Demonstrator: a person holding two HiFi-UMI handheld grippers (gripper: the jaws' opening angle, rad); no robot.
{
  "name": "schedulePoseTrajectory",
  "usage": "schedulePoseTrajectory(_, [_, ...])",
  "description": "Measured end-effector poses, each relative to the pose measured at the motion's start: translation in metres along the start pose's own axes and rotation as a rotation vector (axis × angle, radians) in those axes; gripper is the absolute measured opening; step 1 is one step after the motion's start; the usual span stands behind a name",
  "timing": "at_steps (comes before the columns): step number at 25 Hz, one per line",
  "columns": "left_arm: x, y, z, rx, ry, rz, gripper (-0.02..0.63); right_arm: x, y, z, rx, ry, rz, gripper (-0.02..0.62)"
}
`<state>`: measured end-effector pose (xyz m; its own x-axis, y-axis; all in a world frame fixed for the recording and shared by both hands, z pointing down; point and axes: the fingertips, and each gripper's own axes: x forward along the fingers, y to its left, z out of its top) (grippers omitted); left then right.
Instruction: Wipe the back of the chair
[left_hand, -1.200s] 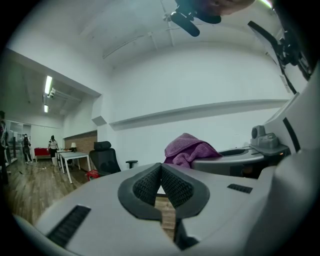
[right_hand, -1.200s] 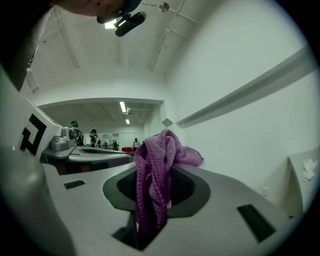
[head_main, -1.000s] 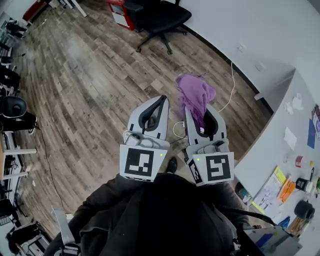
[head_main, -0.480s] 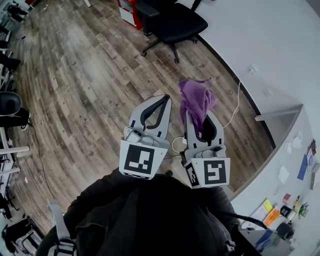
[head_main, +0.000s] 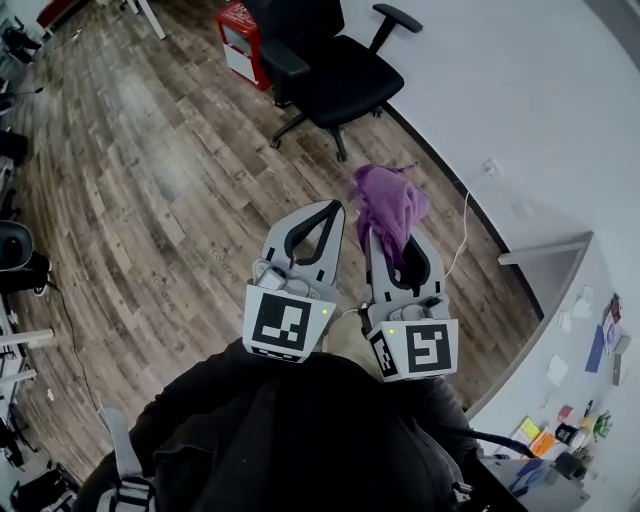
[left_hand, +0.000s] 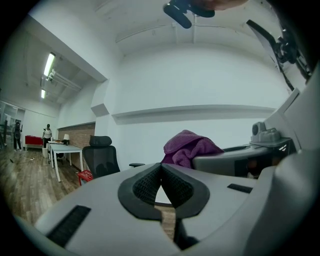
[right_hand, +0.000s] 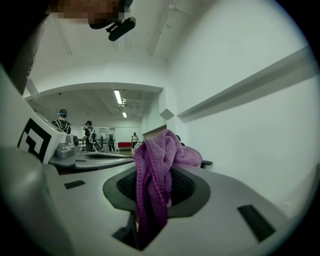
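Black swivel office chair (head_main: 340, 70): upper centre of frame, well apart from both tongs; back untouched (wiping seemingly not begun, approach left). Right tongs (head_main: 397, 243): clamped on purple knitted cloth (head_main: 390, 200). Left tongs (head_main: 331, 210): closed, empty.

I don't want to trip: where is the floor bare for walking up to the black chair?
The wood floor in front of the black chair lies bare. Crowded: red box beside the chair, white cable along the wall, cluttered desk.
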<state>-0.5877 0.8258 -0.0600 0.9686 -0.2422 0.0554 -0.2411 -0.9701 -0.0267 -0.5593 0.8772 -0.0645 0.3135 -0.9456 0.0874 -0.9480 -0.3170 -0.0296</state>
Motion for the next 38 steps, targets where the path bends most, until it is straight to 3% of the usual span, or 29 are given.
schedulePoseTrajectory(10, [0.078, -0.006, 0.001, 0.015, 0.015, -0.019, 0.009, 0.032, -0.067, 0.004, 0.014, -0.030, -0.023, 0.109])
schedulePoseTrajectory(16, [0.158, -0.036, -0.005, 0.009, 0.062, -0.034, 0.009, 0.047, -0.148, 0.000, 0.046, -0.032, -0.046, 0.109])
schedulePoseTrajectory(25, [0.258, -0.081, 0.003, 0.082, 0.099, -0.060, 0.009, 0.063, -0.258, 0.004, 0.084, -0.036, -0.054, 0.109])
schedulePoseTrajectory(38, [0.336, -0.056, 0.004, 0.036, 0.084, 0.030, 0.009, 0.127, -0.319, 0.003, 0.070, -0.008, 0.013, 0.109])
